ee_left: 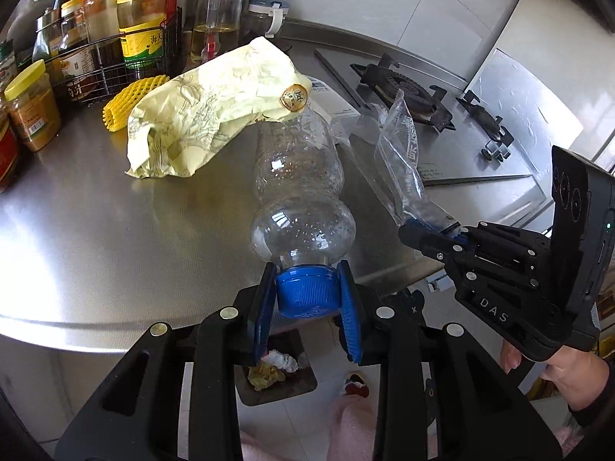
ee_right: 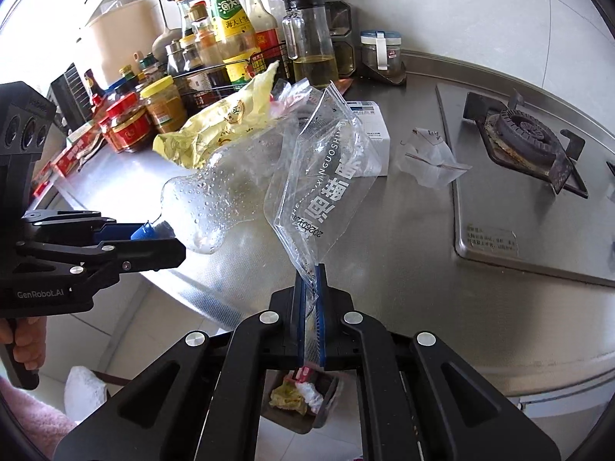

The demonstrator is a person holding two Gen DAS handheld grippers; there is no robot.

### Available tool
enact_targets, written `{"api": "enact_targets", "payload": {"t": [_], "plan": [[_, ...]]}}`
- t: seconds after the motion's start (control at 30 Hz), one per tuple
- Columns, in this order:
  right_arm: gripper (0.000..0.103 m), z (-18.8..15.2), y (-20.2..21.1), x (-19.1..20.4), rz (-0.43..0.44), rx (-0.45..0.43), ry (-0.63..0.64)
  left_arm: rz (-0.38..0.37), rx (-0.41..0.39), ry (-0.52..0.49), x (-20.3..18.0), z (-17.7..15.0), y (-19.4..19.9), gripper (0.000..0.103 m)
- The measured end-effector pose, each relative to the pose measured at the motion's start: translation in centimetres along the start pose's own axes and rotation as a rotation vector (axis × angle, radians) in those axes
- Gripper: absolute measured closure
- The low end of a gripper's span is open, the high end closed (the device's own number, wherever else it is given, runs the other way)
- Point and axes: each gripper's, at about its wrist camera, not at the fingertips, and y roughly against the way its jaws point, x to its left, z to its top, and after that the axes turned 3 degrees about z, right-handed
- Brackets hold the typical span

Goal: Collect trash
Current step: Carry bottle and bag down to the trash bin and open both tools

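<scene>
Gripping the blue screw cap (ee_left: 305, 288) of a clear empty plastic bottle (ee_left: 300, 188), our left gripper (ee_left: 307, 299) holds it out over the steel counter's (ee_left: 96, 230) edge; our right gripper (ee_right: 312, 307) pinches a clear printed plastic bag (ee_right: 326, 176), upright; dark trash bin (ee_right: 330, 392) below on the floor, wrappers inside; crumpled yellow paper bag (ee_left: 207, 107) lies on the counter.

You have a steel countertop (ee_right: 384, 230) filling mid-frame; on it lie a crumpled yellow paper bag (ee_left: 207, 115) upper left, yellow foam netting (ee_left: 127, 103) beside it, a white box (ee_right: 371, 130) at centre, crumpled clear plastic (ee_right: 430, 161) centre right
</scene>
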Motion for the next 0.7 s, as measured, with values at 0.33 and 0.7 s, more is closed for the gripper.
{"api": "enact_targets", "payload": {"t": [0.33, 0.7], "plan": [[0.097, -4.2, 3.3, 3.0, 0.05, 0.024, -0.019, 0.017, -0.011, 0.019, -0.4, -6.4, 5.3, 0.073], [0.097, -8.2, 3.9, 5.9, 0.097, 0.09, -0.003, 0.017, 0.002, 0.061, -0.4, -11.6, 8.5, 0.073]]}}
